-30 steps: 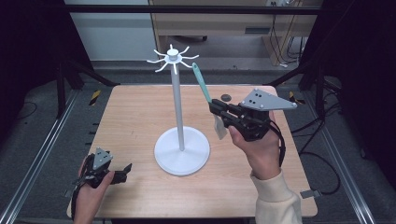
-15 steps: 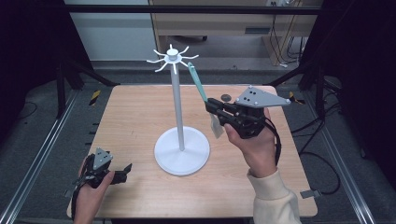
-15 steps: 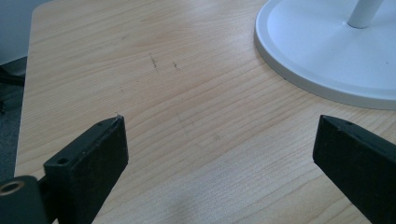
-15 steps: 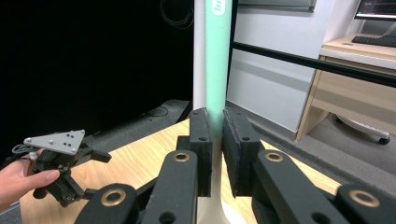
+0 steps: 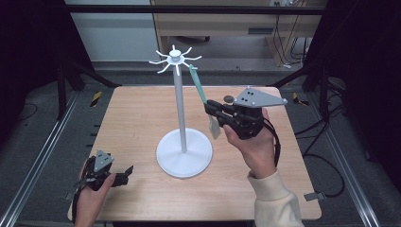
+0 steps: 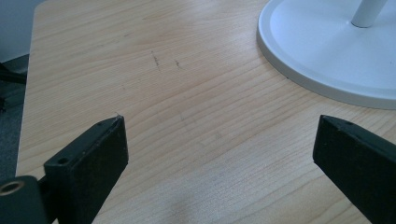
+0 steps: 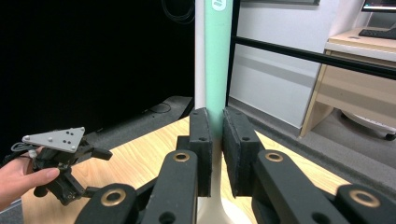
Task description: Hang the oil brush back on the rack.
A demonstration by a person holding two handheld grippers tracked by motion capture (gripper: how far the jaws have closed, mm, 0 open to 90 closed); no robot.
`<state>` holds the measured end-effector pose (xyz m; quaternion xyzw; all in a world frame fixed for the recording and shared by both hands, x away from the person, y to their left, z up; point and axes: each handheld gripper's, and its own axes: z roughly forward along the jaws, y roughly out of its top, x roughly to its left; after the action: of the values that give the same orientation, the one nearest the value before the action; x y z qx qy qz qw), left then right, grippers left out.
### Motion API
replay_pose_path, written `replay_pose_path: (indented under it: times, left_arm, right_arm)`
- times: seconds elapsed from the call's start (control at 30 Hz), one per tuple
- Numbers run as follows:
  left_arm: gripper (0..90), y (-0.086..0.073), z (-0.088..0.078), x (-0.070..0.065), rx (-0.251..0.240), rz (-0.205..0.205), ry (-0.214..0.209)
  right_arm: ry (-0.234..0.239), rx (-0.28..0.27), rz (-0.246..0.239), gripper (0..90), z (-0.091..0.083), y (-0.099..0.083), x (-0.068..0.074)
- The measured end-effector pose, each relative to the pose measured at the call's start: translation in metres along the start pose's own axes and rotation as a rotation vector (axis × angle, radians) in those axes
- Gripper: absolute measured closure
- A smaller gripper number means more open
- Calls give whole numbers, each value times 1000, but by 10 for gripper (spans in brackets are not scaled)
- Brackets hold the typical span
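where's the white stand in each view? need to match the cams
High view: the white stand rises at table centre, round base toward the near side, hooks on top.
Left gripper view: its base fills the upper right corner, pole foot at the top edge.
Right gripper view: its pole stands just left of the teal utensil clamped in the right gripper.
Shared landmark: the wooden table.

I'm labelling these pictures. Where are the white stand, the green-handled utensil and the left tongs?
white stand (image 5: 178,101), high view, on the middle of its pole.
green-handled utensil (image 7: 217,60), right gripper view, on its green handle.
left tongs (image 5: 126,171), high view, between the jaw tips.
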<state>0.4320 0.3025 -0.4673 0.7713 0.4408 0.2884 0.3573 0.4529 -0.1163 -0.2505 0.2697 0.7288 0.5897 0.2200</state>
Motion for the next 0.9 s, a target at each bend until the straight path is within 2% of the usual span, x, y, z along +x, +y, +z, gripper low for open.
replay_pose_path:
  times: [0.33,0.47,0.9]
  left_arm:
    - [29,0,0,0,4,-1,-1]
    - [29,-1,-2,0,-4,-15,1]
    - [29,0,-1,0,-1,-1,3]
  right_arm:
    - [-2,-3,8,825,2,-2,0]
    - [4,-5,16,825,5,-3,0]
    - [16,1,22,824,14,-3,-2]
